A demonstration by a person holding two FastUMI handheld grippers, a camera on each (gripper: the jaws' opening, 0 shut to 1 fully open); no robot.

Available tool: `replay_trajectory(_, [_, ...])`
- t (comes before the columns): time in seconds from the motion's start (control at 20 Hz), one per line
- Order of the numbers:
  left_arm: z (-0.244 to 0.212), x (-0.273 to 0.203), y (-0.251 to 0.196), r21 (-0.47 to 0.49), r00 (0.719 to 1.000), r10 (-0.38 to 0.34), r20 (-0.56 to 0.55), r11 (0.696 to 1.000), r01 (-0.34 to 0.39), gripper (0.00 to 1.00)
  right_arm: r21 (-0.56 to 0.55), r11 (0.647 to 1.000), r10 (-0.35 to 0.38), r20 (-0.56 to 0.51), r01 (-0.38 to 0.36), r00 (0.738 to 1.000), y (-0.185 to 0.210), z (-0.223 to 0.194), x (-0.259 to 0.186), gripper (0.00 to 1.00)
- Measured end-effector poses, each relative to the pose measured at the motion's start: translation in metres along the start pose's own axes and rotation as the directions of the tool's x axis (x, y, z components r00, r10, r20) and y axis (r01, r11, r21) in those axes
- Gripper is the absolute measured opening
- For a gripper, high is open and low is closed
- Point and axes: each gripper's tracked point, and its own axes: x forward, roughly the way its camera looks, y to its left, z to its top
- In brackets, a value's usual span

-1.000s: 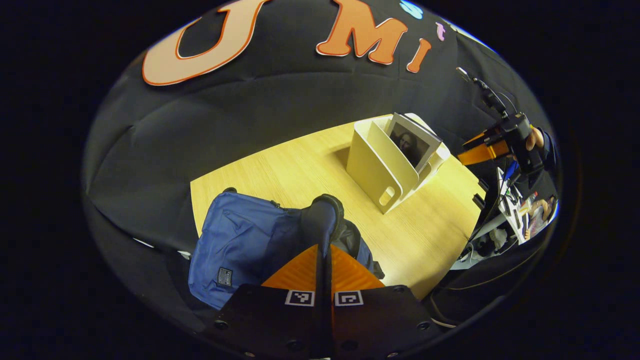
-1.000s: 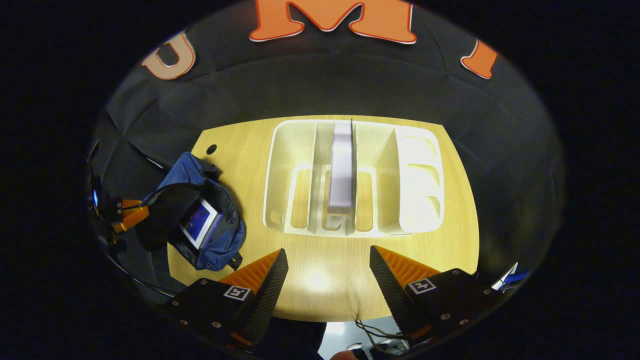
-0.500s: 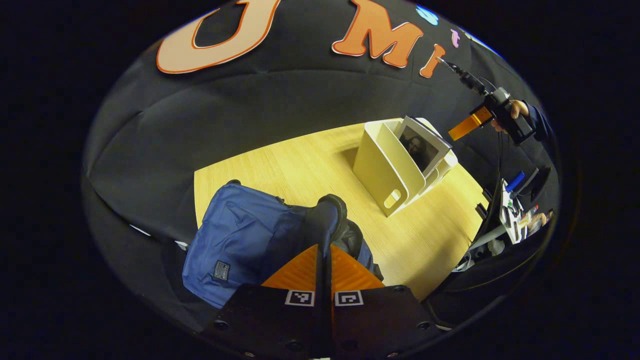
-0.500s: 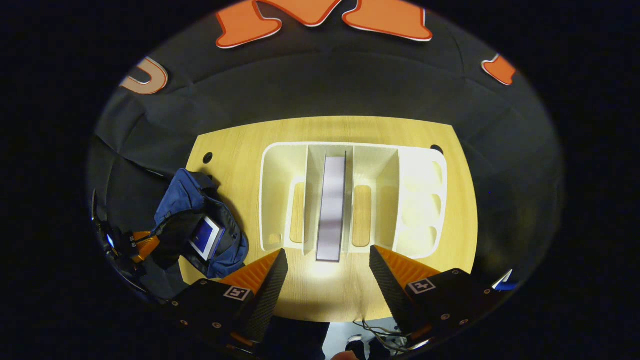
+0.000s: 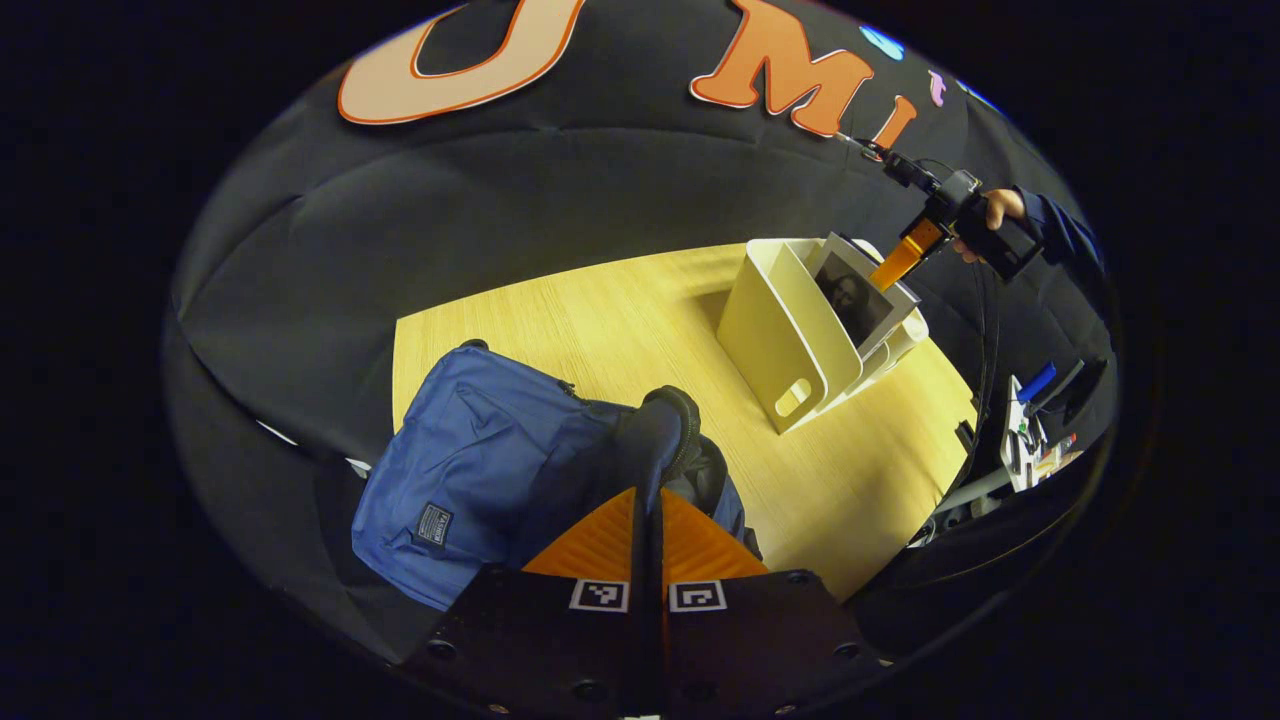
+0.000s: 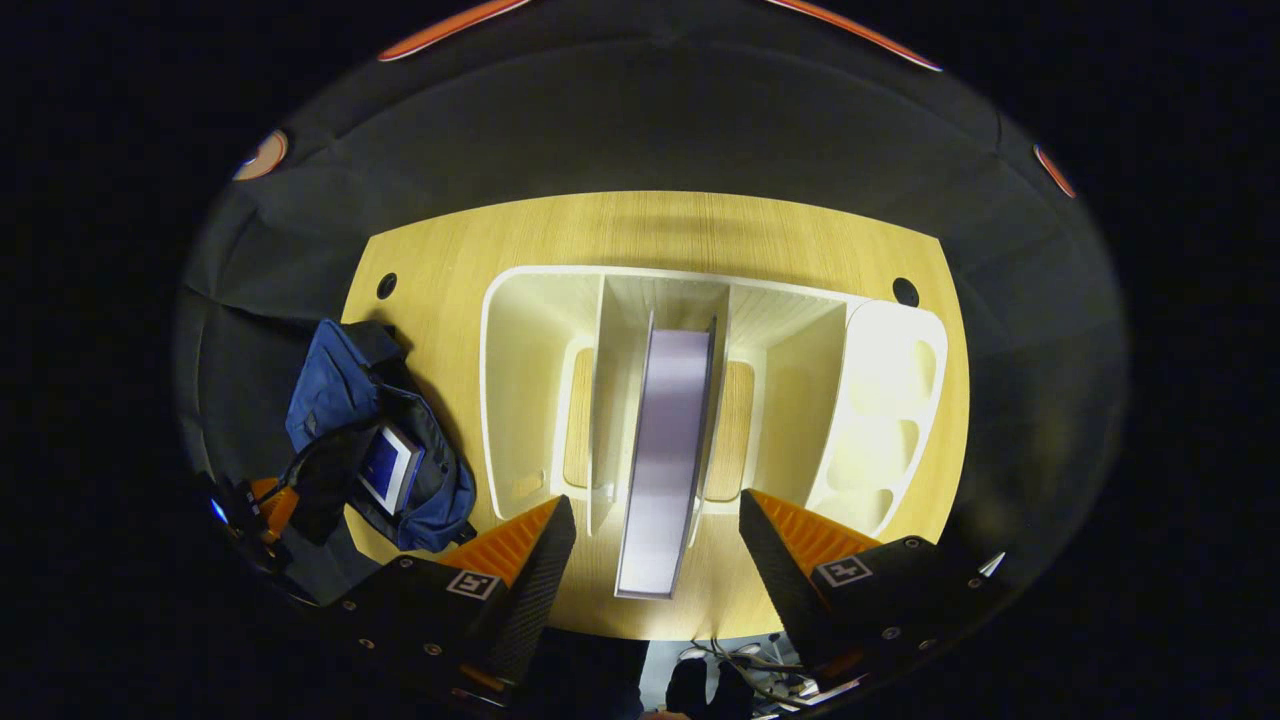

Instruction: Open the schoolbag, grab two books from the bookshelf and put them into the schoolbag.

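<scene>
The blue schoolbag (image 5: 480, 460) lies at the near left corner of the wooden table (image 5: 600, 310). My left gripper (image 5: 648, 495) is shut on the dark rim of its opening, holding it up. In the right gripper view the schoolbag (image 6: 330, 390) gapes with one book (image 6: 385, 465) inside, the left gripper (image 6: 270, 500) beside it. A white bookshelf (image 6: 520, 380) holds an upright book (image 6: 672, 430) in its middle slot. My right gripper (image 6: 657, 505) hangs open straight above, its fingers either side of the book's top edge without touching. From the left gripper view, the right gripper (image 5: 905, 255) dips at the book (image 5: 850, 300) in the bookshelf (image 5: 770, 320).
A hand and dark sleeve (image 5: 1010, 210) hold the right gripper. Two round cable holes (image 6: 905, 291) (image 6: 386, 285) sit at the table's far corners. A cluttered stand (image 5: 1030, 430) is past the table's right edge. Black cloth walls surround the table.
My right gripper has dropped toward the bookshelf, so the upright book now stands between its open fingers. The left gripper keeps its hold on the schoolbag's rim and has barely shifted.
</scene>
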Motion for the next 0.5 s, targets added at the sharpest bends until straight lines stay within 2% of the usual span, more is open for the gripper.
replay_trajectory(0.1, [-0.002, 0.001, 0.0, -0.007, 1.0, 0.003, -0.002, 1.0, -0.003, 0.01, 0.008, 1.0, -0.004, -0.017, 0.004, 1.0, 0.0, 0.002, 0.006, 0.96])
replay_trajectory(0.15, [-0.001, 0.002, -0.001, -0.009, 1.0, 0.002, -0.001, 1.0, -0.002, 0.01, 0.008, 1.0, -0.014, -0.029, 0.014, 0.999, -0.001, 0.002, 0.009, 0.8])
replay_trajectory(0.25, [-0.003, 0.002, 0.0, -0.012, 1.0, 0.001, -0.003, 1.0, -0.001, 0.01, 0.015, 0.999, -0.027, -0.047, 0.028, 0.999, 0.0, -0.001, 0.013, 0.68])
replay_trajectory(0.3, [-0.002, 0.002, -0.001, -0.012, 1.0, -0.001, -0.003, 1.0, 0.001, 0.01, 0.025, 0.999, -0.036, -0.057, 0.037, 0.998, 0.0, -0.002, 0.015, 0.52])
replay_trajectory(0.4, [-0.002, 0.001, -0.002, -0.012, 1.0, -0.002, -0.003, 1.0, 0.002, 0.01, 0.038, 0.998, -0.045, -0.074, 0.048, 0.996, 0.0, -0.003, 0.014, 0.36])
replay_trajectory(0.5, [-0.003, 0.001, -0.001, -0.011, 1.0, -0.006, 0.0, 1.0, 0.006, 0.01, 0.038, 0.998, -0.055, -0.078, 0.058, 0.995, 0.001, -0.004, 0.012, 0.31])
